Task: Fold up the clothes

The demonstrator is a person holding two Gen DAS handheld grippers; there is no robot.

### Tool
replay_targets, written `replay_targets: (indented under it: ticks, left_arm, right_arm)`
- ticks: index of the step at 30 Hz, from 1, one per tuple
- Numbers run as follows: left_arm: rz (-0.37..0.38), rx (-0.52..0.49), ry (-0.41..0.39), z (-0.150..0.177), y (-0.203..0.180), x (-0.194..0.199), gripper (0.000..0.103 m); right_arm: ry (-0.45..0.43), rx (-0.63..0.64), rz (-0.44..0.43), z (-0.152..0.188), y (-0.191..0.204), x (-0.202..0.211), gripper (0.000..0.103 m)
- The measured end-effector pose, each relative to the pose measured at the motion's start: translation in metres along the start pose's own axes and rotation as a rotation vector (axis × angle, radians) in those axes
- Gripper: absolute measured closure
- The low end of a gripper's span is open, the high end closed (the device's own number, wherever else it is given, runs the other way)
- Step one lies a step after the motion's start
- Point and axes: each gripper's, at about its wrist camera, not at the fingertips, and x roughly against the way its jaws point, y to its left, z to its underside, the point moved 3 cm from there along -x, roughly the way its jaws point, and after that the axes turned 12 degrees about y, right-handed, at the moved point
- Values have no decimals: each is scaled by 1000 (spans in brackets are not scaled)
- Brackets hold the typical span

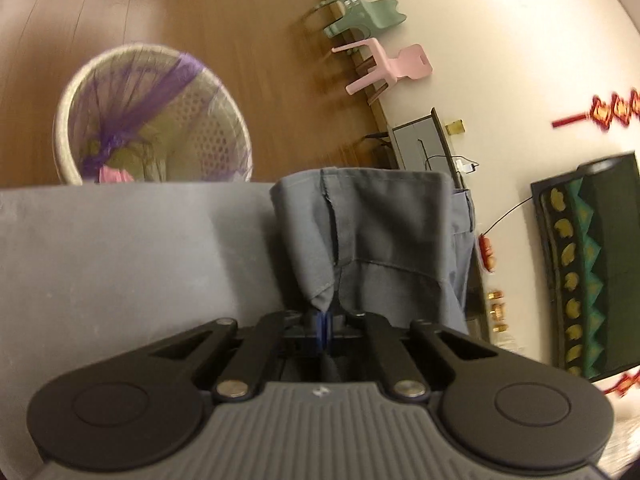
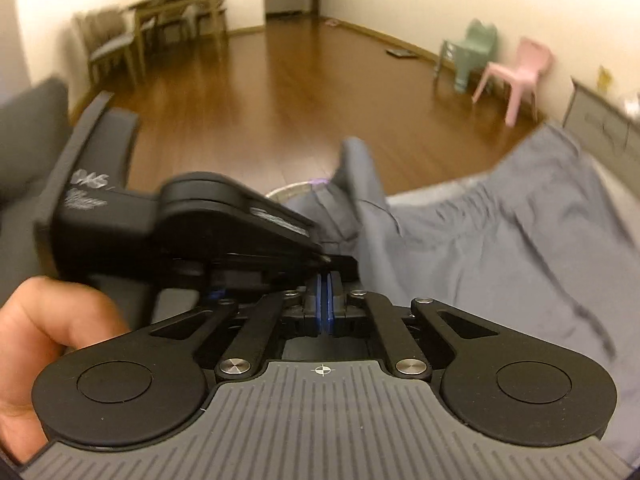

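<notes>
A grey garment with seams and a waistband lies on a grey padded surface. My left gripper is shut on a corner of it, and the cloth stands up in a fold above the blue pads. In the right wrist view the rest of the garment spreads rumpled to the right. There the left gripper reaches in from the left, with cloth rising from its tip. Just below it my right gripper has its blue pads together, and I see no cloth between them.
A round white laundry basket with purple mesh stands on the wooden floor beyond the surface's far edge. A pink chair and a green chair stand by the wall. A person's hand shows at the lower left. A dining table is far back.
</notes>
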Motion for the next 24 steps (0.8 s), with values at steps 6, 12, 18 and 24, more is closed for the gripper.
replay_targets:
  ticks: [6, 12, 18, 24]
  left_arm:
    - [-55, -52, -180, 1, -7, 43, 85]
    - [64, -273, -237, 17, -50, 53, 83]
    - [-29, -341, -128, 17, -64, 9, 68]
    - [-64, -250, -83, -1, -35, -1, 97]
  right_arm:
    - [-126, -239, -235, -7, -64, 47, 88]
    - [-48, -308, -68, -47, -111, 19, 60]
    - [125, -421, -60, -93, -119, -63, 44]
    - [218, -340, 122, -100, -124, -106, 74]
